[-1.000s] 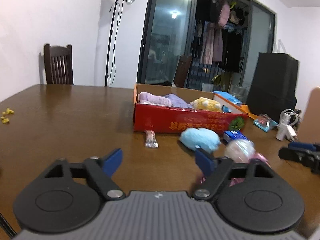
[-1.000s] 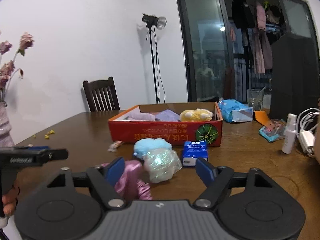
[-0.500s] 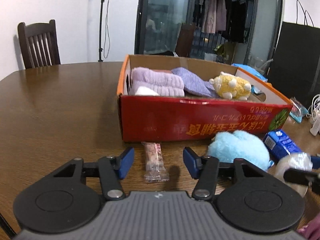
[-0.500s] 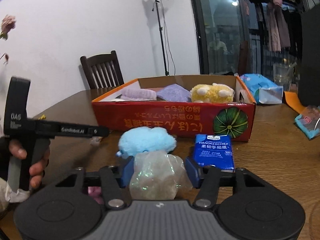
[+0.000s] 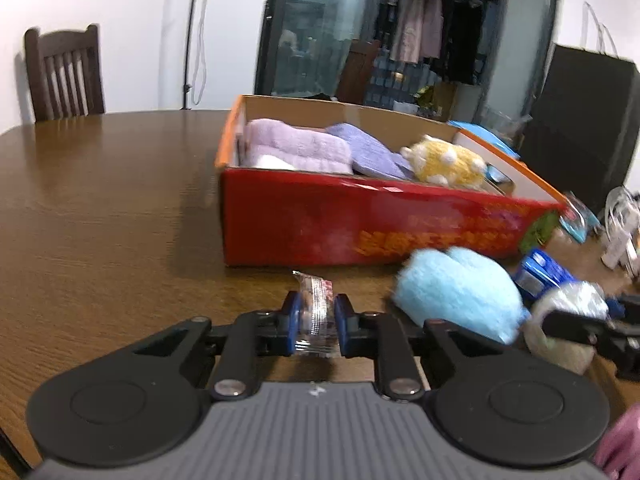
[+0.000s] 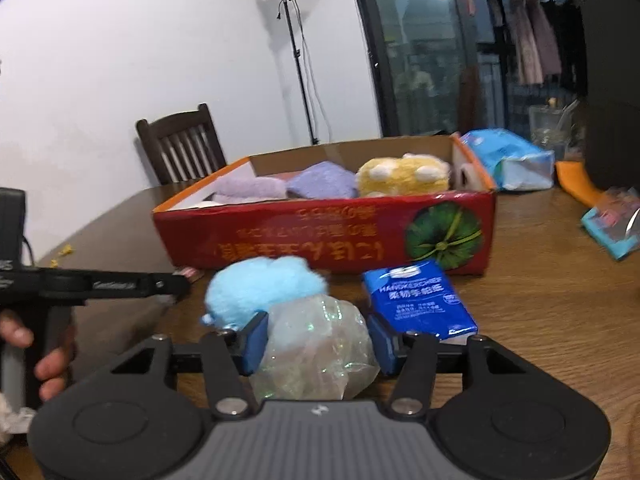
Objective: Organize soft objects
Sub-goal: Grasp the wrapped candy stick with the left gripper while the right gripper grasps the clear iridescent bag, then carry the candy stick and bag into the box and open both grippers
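My left gripper [image 5: 315, 322] is shut on a small clear-wrapped snack bar [image 5: 316, 308] in front of the red cardboard box [image 5: 360, 224]. My right gripper [image 6: 318, 338] is shut on a shiny translucent soft ball [image 6: 316, 350], which also shows in the left wrist view [image 5: 568, 320]. A fluffy light-blue plush [image 5: 456, 294] lies on the table between the grippers and also shows in the right wrist view [image 6: 264, 286]. The box holds purple towels [image 5: 296, 148] and a yellow plush [image 5: 444, 162].
A blue handkerchief pack [image 6: 420, 300] lies by the box's front right. A blue tissue pack [image 6: 508, 158], snack packets [image 6: 614, 226] and white cables [image 5: 622, 224] sit to the right. A wooden chair [image 5: 64, 74] stands at the table's far side. A pink item [image 5: 618, 452] shows at lower right.
My left gripper moved forward and closed on the snack bar. My right gripper closed on the shiny ball and rose slightly.
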The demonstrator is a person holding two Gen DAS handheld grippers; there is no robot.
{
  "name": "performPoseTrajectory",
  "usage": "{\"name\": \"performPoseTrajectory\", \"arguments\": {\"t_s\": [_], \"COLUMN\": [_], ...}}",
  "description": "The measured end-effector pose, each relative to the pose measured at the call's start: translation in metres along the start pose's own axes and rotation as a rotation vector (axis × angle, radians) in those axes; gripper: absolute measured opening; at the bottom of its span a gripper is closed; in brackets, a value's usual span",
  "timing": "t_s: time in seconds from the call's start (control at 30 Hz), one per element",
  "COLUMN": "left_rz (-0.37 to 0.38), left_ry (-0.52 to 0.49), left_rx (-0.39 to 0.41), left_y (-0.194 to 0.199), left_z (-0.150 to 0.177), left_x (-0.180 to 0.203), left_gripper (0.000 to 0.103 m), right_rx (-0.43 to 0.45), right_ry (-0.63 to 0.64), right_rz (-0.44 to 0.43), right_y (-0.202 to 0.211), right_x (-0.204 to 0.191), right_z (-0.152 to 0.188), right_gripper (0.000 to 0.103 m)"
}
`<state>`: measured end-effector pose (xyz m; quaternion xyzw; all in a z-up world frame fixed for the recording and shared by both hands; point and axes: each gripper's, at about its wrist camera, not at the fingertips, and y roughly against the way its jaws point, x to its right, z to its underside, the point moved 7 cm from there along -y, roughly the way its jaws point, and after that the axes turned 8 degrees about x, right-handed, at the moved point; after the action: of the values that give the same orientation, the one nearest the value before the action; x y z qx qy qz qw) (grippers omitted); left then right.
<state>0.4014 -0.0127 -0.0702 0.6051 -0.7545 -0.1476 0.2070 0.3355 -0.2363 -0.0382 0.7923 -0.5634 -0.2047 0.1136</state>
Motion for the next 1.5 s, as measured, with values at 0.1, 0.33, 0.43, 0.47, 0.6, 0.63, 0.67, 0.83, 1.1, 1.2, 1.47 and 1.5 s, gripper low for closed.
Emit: {"name": "performPoseTrajectory", "arguments": {"t_s": [0.1, 0.33, 0.43, 0.47, 0.6, 0.63, 0.67, 0.83, 1.1, 1.2, 1.47, 1.5], "left_rz": [0.024, 0.077, 0.078, 0.079, 0.093, 0.099, 0.106, 0.127, 0.126, 0.134, 0.101, 0.096], "left_ry": [-0.053, 0.002, 0.020, 0.019, 0.005, 0.004, 0.003, 0.003, -0.003, 0.025, -0.023, -0.026], "left_rx": [0.005, 0.042, 0.078, 0.094, 0.153, 0.164, 0.173, 0.187, 0.202, 0.164, 0.049, 0.039], "left_y": [0.015, 0.069, 0.094, 0.103, 0.132, 0.138, 0.142, 0.152, 0.100, 0.055, -0.049, -0.055], "left_z": [0.008, 0.022, 0.017, 0.015, 0.004, 0.002, 0.001, -0.002, -0.055, -0.078, -0.103, -0.101], "left_x": [0.019, 0.040, 0.042, 0.044, 0.053, 0.056, 0.059, 0.068, 0.056, 0.046, 0.031, 0.029], "left_gripper": [0.019, 0.018, 0.018, 0.018, 0.018, 0.018, 0.018, 0.018, 0.019, 0.018, 0.020, 0.023], "right_rx": [-0.001, 0.010, 0.034, 0.046, 0.103, 0.114, 0.128, 0.145, 0.168, 0.128, -0.045, -0.059], "right_ry": [0.005, 0.001, -0.002, -0.001, 0.011, 0.013, 0.016, 0.015, -0.007, -0.064, -0.144, -0.133], "right_rz": [-0.003, -0.017, -0.020, -0.022, -0.031, -0.034, -0.038, -0.044, -0.157, -0.187, -0.168, -0.153], "right_y": [0.005, 0.031, 0.049, 0.055, 0.083, 0.088, 0.095, 0.111, 0.066, 0.016, -0.140, -0.152], "right_x": [-0.001, -0.008, -0.012, -0.014, -0.023, -0.024, -0.027, -0.030, -0.025, -0.013, 0.001, -0.001], "right_z": [0.000, 0.004, 0.001, -0.001, -0.011, -0.012, -0.014, -0.016, -0.069, -0.099, -0.142, -0.142], "right_gripper": [0.052, 0.043, 0.042, 0.042, 0.042, 0.042, 0.042, 0.042, 0.042, 0.042, 0.043, 0.045]}}
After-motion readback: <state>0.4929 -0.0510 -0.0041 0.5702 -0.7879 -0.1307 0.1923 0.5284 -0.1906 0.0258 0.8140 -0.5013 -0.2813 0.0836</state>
